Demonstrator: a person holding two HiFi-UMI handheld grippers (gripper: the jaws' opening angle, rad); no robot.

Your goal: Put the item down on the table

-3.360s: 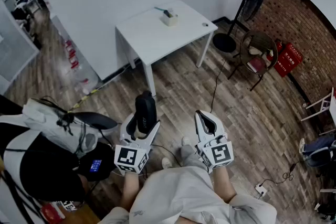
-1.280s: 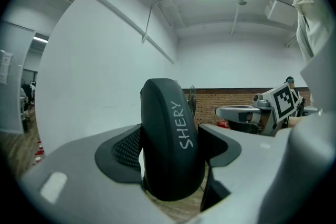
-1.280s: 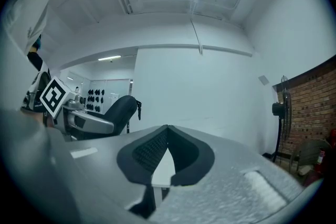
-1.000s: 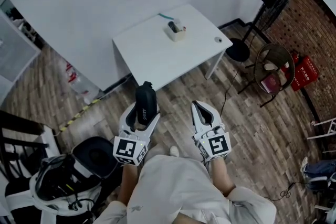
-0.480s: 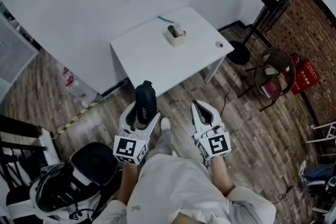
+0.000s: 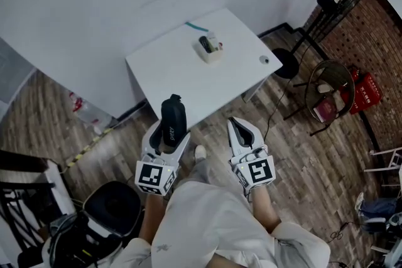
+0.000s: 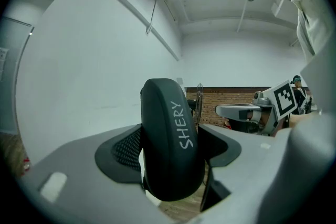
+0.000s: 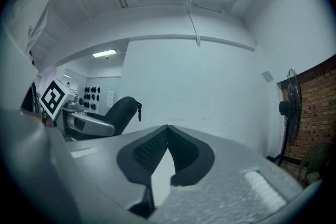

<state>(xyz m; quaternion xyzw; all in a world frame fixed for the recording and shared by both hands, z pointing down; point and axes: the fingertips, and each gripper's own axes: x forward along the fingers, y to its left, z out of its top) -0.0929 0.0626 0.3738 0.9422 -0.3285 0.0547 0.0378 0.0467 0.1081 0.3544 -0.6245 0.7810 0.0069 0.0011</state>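
Observation:
A black hard case (image 6: pixel 173 120) marked SHERY stands upright between the jaws of my left gripper (image 6: pixel 168 132), which is shut on it; the case (image 7: pixel 170 139) fills the middle of the left gripper view. My right gripper (image 6: pixel 241 132) is shut with nothing in it, its pads meeting at the tips (image 8: pixel 167 128). Both grippers hang over the wooden floor just short of the near edge of the white table (image 6: pixel 169 75). In the right gripper view the case (image 8: pixel 119 113) shows at the left.
On the table stand a small white box (image 6: pixel 210 48) holding a dark object, a teal pen (image 6: pixel 196 27) and a small round thing (image 6: pixel 264 60). A fan stand (image 6: pixel 295 53) and a wicker chair (image 6: pixel 330 94) are at the right. A dark bag (image 6: pixel 113 207) lies at lower left.
The table has come closer and more central in the head view as the person walked towards it. Both grippers keep their pose, and the left one still holds the case.

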